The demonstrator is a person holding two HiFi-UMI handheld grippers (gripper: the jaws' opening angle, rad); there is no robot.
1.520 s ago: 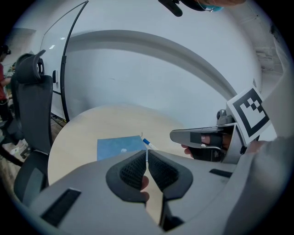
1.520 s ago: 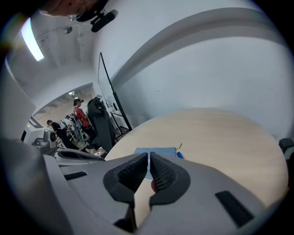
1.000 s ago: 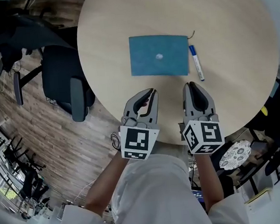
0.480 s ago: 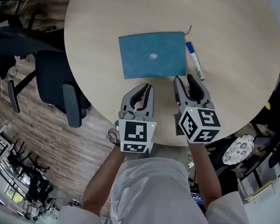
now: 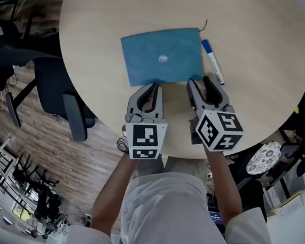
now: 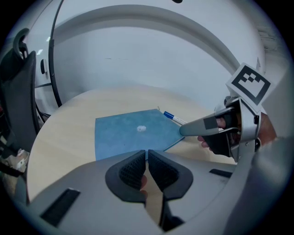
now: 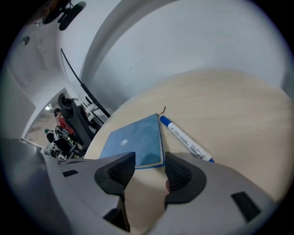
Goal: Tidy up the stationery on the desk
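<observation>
Blue notebook (image 5: 162, 56) lies before left hand-held gripper (image 5: 154, 87), pinched together, and right hand-held gripper (image 5: 199, 81), wide

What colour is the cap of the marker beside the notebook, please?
Blue, on a white barrel; the right gripper view shows the marker best.

Round wooden desk (image 5: 107, 37) — blue notebook (image 5: 162, 56), marker pen (image 5: 211, 61) just beside it.

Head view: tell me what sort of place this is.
Probably an office: a round wooden desk, a black office chair beside it, and a blue notebook with a marker on top.
</observation>
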